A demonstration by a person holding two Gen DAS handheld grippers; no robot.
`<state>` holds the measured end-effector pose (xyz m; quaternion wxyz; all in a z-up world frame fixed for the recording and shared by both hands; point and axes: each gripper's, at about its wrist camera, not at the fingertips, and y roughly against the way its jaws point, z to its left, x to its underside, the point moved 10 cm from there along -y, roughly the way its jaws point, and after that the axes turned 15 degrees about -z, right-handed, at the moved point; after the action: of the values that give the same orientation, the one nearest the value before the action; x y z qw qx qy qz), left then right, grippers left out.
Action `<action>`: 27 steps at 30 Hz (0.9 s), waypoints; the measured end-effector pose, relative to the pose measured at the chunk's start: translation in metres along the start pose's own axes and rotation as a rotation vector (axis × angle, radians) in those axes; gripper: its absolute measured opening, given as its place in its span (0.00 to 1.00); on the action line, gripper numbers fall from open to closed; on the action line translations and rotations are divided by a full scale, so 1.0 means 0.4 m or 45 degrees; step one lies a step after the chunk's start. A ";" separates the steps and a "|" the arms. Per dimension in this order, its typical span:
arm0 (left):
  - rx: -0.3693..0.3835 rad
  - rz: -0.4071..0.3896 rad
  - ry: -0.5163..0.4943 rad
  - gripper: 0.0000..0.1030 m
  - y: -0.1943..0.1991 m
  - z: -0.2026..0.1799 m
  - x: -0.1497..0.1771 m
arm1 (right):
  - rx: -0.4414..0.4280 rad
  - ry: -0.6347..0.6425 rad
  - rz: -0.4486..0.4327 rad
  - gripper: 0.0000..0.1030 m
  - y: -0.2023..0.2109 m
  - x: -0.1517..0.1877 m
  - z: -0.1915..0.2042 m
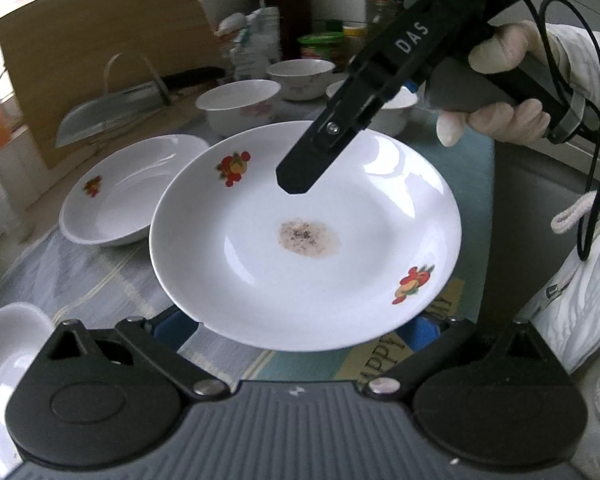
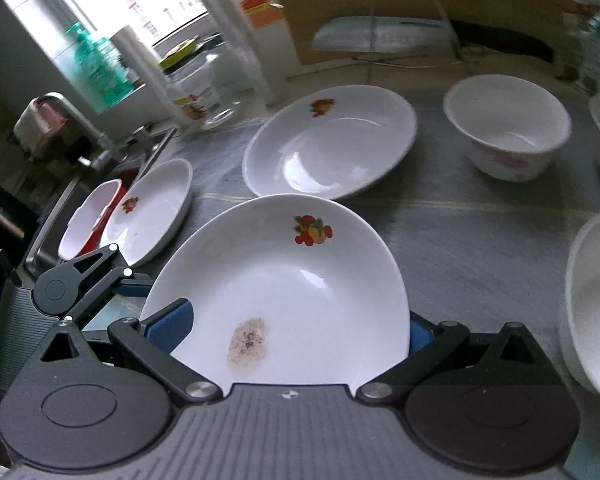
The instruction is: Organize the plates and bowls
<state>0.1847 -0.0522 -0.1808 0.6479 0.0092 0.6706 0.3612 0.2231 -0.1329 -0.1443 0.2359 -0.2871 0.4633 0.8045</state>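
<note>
Stained plate (image 1: 260, 280), white with fruit decals and a brown patch in its well, sits tilted near the front of the grey worktop (image 2: 480, 240), between both tools.

Right gripper (image 2: 294, 332): jaws set wide, one blue pad over the plate's upper face, the other behind its underside. Can't tell whether it is actually pinching. A gloved hand (image 1: 500, 80) holds the handle.

Left gripper (image 1: 296, 332): fingers spread wide, pads tucked under the near rim, gripping nothing that I can see.

Clean plate (image 2: 332, 144) lies just beyond; a smaller plate (image 2: 152, 208) sits by the sink; bowls (image 2: 508, 128) stand further back.

Step, as I read it: lifting or handing over this plate for stacking. Next move calls for one firm rim grip, then carrying it level onto the clean plate.
</note>
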 end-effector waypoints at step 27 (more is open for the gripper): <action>-0.341 -0.010 0.182 0.99 0.218 0.223 0.098 | -0.265 0.286 0.117 1.00 -0.255 -0.093 0.296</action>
<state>0.2167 0.0732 -0.1623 0.5954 -0.1056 0.6607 0.4448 0.2871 0.0141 -0.1329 0.1145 -0.3767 0.4135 0.8210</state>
